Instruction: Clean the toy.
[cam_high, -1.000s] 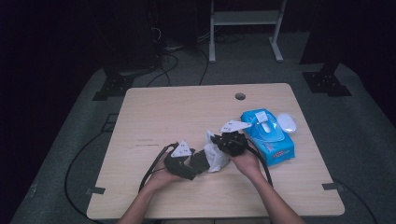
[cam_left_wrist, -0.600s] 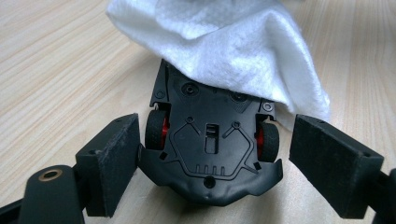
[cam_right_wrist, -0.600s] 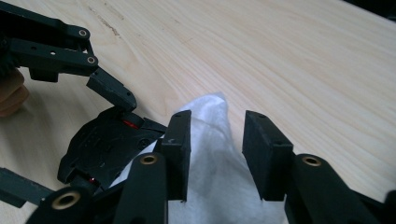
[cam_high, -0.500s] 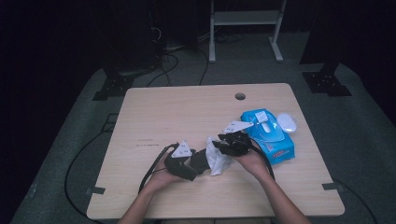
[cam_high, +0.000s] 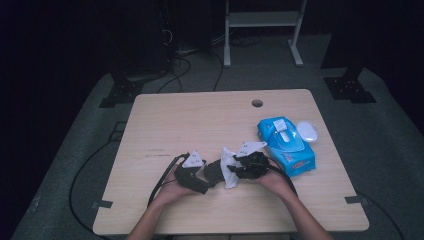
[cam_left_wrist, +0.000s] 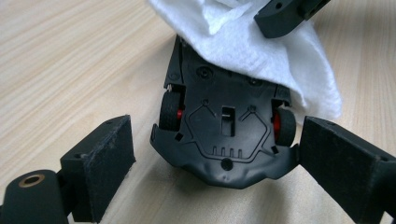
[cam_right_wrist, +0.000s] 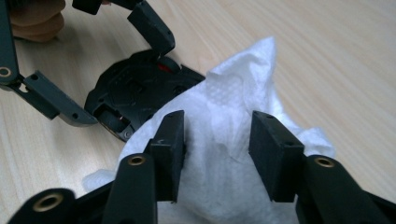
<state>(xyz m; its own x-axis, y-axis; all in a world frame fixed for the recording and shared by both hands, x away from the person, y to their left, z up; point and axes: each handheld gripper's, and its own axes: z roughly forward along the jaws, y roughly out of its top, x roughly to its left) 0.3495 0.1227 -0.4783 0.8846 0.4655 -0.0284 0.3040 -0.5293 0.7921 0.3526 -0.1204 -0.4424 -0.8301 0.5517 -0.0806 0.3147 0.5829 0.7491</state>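
A black toy car (cam_left_wrist: 224, 135) lies upside down on the table, its red-hubbed wheels up. A white wipe (cam_left_wrist: 261, 51) is draped over its far end. My left gripper (cam_left_wrist: 212, 158) stands open around the car; its jaws have just been opening, and the left pad is clear of the car's side. My right gripper (cam_right_wrist: 217, 140) is open over the wipe (cam_right_wrist: 233, 102), with a fold of it loose between the pads; these jaws have also just been opening. In the high view both grippers meet at the car (cam_high: 215, 172) near the table's front edge.
A blue pack of wipes (cam_high: 286, 145) lies to the right of the hands, with a white oval lid (cam_high: 307, 131) beside it. The wooden table (cam_high: 200, 120) has a cable hole (cam_high: 257, 103) at the back. Cables trail off its left side.
The right hand has shifted slightly over the wipe. The left hand and the car have stayed where they were.
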